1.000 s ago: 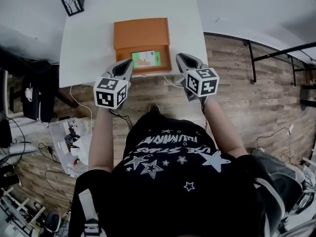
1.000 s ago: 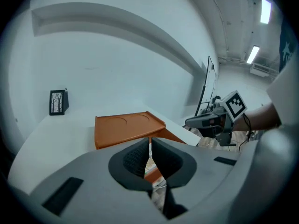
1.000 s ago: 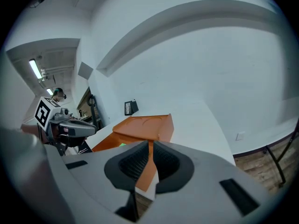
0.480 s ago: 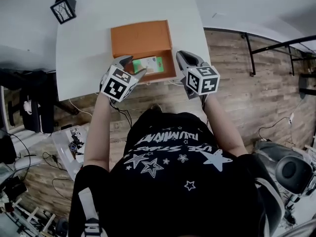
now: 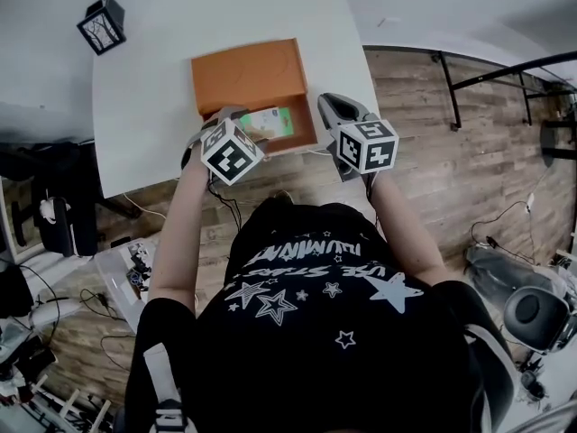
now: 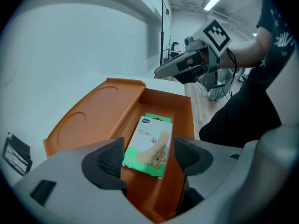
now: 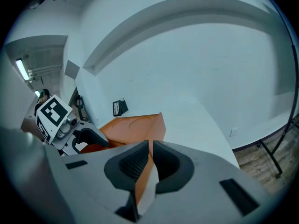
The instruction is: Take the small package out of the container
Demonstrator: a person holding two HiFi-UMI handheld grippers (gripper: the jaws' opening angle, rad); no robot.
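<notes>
An orange container (image 5: 308, 106) with its lid folded back stands near the front edge of the white table (image 5: 144, 115). A small green package (image 5: 270, 120) lies flat inside it, also seen in the left gripper view (image 6: 150, 146). My left gripper (image 6: 147, 160) hangs over the container's near left corner (image 5: 225, 123). Its jaws are opening, and the package sits in the gap just ahead with neither pad touching it. My right gripper (image 7: 150, 164) is shut on the container's right wall (image 7: 144, 183), at the box's right side in the head view (image 5: 329, 111).
A small black lantern (image 5: 101, 23) stands at the table's far left, and shows behind the lid in the right gripper view (image 7: 120, 107). Wood floor, cables and a bin of clutter (image 5: 135, 269) lie below the table's front edge.
My left gripper has moved forward from the table edge over the container's near left corner, and its jaws have spread apart. The right gripper has stayed on the right wall.
</notes>
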